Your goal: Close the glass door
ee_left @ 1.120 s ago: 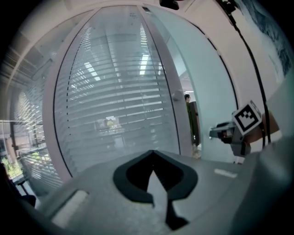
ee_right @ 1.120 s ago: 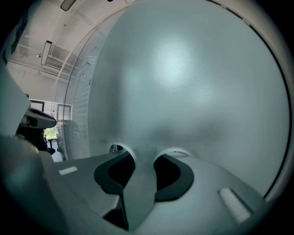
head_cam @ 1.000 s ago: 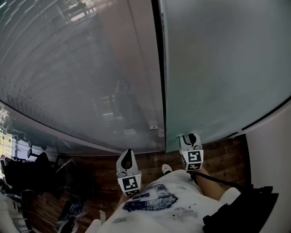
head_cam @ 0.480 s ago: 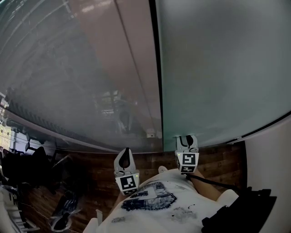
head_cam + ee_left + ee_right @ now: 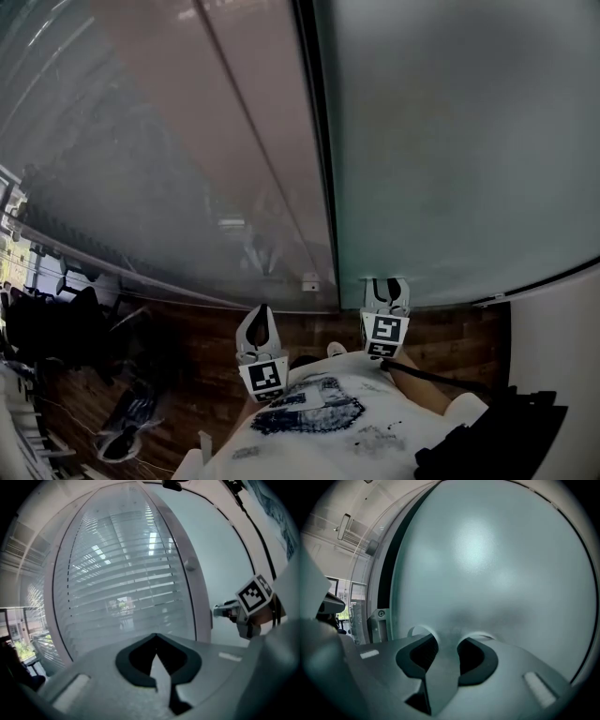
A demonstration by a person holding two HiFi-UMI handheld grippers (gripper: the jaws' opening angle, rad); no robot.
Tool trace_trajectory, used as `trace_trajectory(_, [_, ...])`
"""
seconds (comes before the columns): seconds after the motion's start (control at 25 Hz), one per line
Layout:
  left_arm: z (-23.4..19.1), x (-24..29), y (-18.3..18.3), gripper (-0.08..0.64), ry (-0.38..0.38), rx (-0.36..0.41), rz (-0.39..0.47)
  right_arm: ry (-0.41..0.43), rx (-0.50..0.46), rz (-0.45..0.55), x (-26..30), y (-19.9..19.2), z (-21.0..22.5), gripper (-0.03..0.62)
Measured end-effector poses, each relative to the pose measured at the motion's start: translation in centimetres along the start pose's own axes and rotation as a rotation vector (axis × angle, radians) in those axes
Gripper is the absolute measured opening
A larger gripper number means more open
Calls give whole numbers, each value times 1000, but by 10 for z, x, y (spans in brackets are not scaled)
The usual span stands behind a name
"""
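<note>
The frosted glass door fills the right half of the head view, its dark edge running top to bottom. My right gripper is open, and its fingertips rest against the frosted pane close to that edge, with nothing between them. My left gripper hangs shut and empty, a little left of the door edge and short of the glass. It points at the fixed panel with blinds. The right gripper also shows at the door in the left gripper view.
A clear glass wall with blinds stands left of the door. A small metal bracket sits at the foot of the door edge. Dark office chairs stand far left on the wooden floor. A white wall is at the right.
In the head view the door's dark edge has drifted a little to the left, and the right gripper has stayed against the pane. The left gripper has hardly moved.
</note>
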State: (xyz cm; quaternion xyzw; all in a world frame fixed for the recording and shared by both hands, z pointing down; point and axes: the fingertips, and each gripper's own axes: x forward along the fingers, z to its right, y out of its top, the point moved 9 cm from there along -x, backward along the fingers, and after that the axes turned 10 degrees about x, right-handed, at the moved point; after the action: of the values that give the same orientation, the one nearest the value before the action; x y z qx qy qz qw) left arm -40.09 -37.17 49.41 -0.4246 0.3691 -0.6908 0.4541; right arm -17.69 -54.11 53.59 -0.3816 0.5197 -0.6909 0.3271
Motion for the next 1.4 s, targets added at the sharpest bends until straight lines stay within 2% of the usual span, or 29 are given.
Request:
trace_trajectory(0.68, [4, 6, 4, 2, -16, 20, -6, 0, -6, -6, 4, 0, 1, 120])
trace_trajectory(1.2, [7, -1, -14, 2, -72, 30, 48, -7, -10, -38, 7, -1, 1, 120])
trace_trajectory(1.4, [4, -18, -18, 2, -107, 33, 53, -20, -21, -5, 10, -2, 0, 121])
